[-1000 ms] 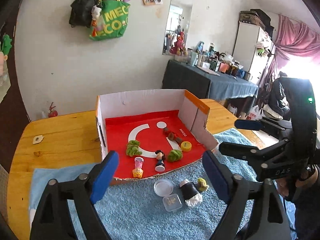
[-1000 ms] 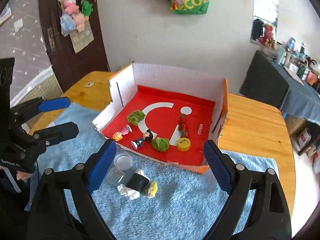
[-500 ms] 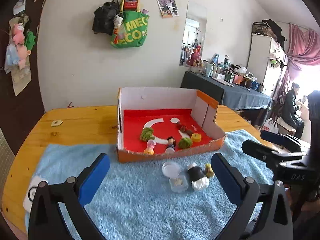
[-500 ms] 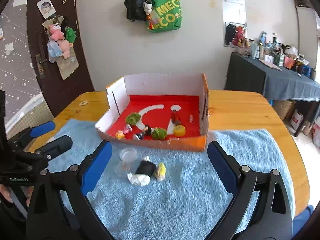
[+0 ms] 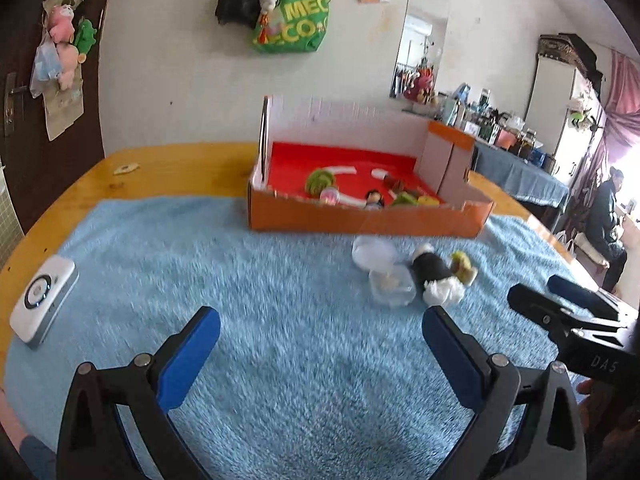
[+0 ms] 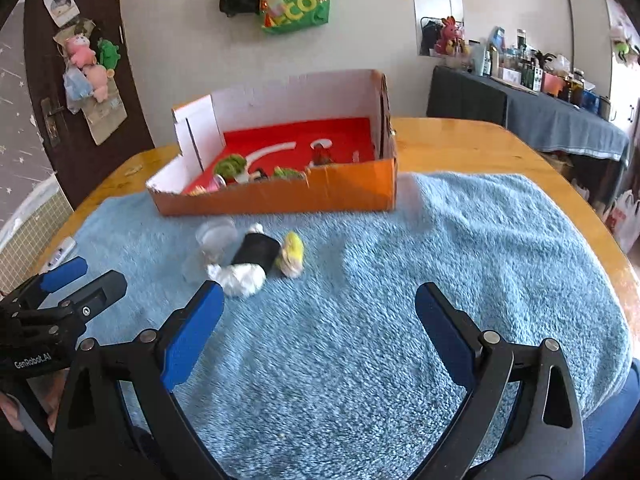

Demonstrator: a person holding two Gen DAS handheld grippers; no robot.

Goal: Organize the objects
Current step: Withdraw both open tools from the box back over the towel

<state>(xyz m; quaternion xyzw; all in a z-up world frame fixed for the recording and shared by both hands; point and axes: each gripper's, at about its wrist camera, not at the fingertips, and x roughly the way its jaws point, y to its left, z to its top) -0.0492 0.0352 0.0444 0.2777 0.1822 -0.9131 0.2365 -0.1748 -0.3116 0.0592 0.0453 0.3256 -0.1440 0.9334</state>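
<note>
Inside orange box (image 5: 360,220): small toys (green (image 5: 320,181), others blurred); clear tub (image 5: 390,288) outside.

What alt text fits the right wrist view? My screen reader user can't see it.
The open, empty right claw hovers over a blue towel. Ahead lie a black-and-white toy, a yellow toy and clear containers, before an orange box holding small figures.

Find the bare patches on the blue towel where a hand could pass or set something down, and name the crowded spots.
Free: the towel right of the yellow toy, and the stretch between the white device and the clear container. Crowded: the cluster around the black-and-white toy, and the box's front row.
</note>
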